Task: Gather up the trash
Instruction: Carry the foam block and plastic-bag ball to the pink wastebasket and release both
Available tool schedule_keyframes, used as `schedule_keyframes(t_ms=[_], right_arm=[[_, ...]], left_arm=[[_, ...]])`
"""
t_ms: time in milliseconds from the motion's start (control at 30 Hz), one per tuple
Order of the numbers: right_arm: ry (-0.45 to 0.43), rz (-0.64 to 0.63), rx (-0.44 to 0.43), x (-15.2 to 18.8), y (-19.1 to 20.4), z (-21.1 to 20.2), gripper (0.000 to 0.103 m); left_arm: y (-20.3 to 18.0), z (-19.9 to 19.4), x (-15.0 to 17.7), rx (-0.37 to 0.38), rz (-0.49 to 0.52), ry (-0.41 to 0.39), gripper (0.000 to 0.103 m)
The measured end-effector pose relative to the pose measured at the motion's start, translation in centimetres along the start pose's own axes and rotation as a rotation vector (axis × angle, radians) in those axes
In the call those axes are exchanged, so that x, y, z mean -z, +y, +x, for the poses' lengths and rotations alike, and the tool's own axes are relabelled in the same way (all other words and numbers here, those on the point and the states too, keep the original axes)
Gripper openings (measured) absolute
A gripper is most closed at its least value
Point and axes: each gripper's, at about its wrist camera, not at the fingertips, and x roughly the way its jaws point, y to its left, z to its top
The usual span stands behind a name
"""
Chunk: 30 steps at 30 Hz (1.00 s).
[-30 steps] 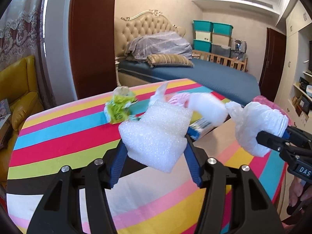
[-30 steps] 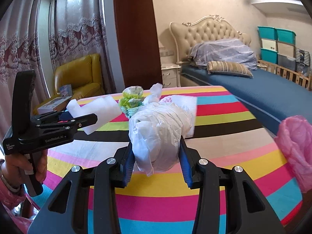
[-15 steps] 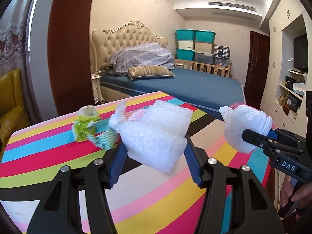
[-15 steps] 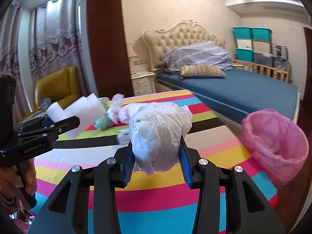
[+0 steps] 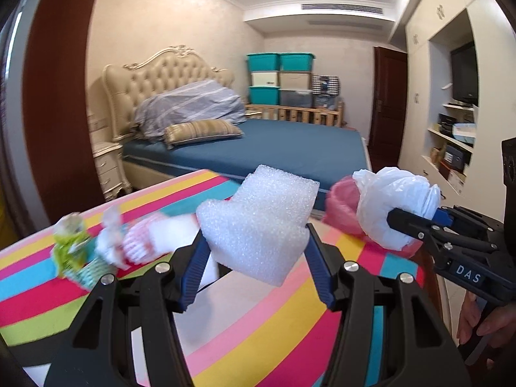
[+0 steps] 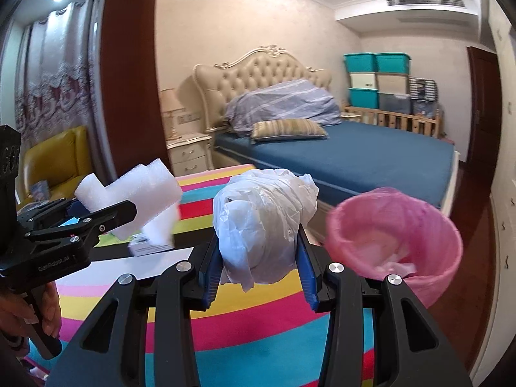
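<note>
**Both grippers loaded; load handling and grip assessed**

I find the left gripper [image 5: 254,267] clamped on a white foam block [image 5: 258,222], which fills the centre of the left wrist frame. The blue pads bite its lower sides, and most of the block stands above and ahead of them. In the right wrist view the same block [image 6: 135,193] shows at centre left, held clear of the table.

The right gripper [image 6: 259,269] is clamped on a crumpled white plastic bag [image 6: 264,222], centre of its own frame. The pads pinch the wad at its lower half and a loose tail hangs below them.

The pink-lined bin [image 6: 395,242] sits at right of centre in the right wrist frame, beyond the edge of the striped table [image 6: 258,329]. Some pale waste already lies in it.

Handling, in my judgement: the foam is very light and springy. It will give under the pads, so a grip low on the broad faces, as now, should hold. I would expect it to drift or bounce when let go. The bag is light, limp and slick. A pinch across the bulk of the wad is sound, but a loose fold alone could slide out.

Further litter remains at lower left of the left wrist frame: a green wrapper [image 5: 69,248] and a red-and-white packet [image 5: 142,242], both blurred. I cannot tell their material.
</note>
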Motion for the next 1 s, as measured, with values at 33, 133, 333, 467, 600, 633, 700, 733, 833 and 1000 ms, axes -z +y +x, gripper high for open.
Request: schedule_keyframes(t_ms=[33,133,333,467,600,633,700,733,833,1000], right_arm=[[-0.007,0.011,0.019,-0.1,-1.0,-0.1,0.040],[-0.019,0.026,0.058,-0.2,-3.1,-0.4,0.040],[-0.032,0.037,0.131,-0.5,-7.2,-0.7,0.041],[-0.029,0.042,0.168,-0.5,-9.9,-0.6,0.041],[-0.014,0.053,0.192,-0.3,-12.8,0.2,0.041],[-0.010,0.053,0.195,-0.3,-13.2,0.4,0.041],[-0.002,0.054,0.205,-0.2,-14.2,0.9,0.041],[0.004,0.057,0.208,-0.2,-14.9,1.2,0.041],[0.009,0.061,0.208,-0.2,-16.1,2.0,0.042],[0.007,0.089,0.182,-0.3,-18.4,2.8,0.067]], left_arm=[[-0.5,0.6,-0.3,0.014,0.008,-0.004,0.056],[-2.0,2.2,-1.2,0.055,0.028,-0.006,0.056],[-6.2,5.3,-2.9,0.144,0.070,-0.016,0.056],[-9.0,8.1,-3.9,0.200,0.082,-0.002,0.056],[-11.1,10.5,-4.6,0.240,0.074,0.028,0.056],[-11.6,11.2,-4.8,0.249,0.070,0.036,0.056],[-12.4,12.8,-5.1,0.274,0.061,0.054,0.057],[-12.8,13.6,-5.2,0.286,0.060,0.067,0.057],[-13.9,15.9,-5.6,0.310,0.053,0.091,0.057],[-15.5,19.6,-6.7,0.358,0.057,0.116,0.072]])
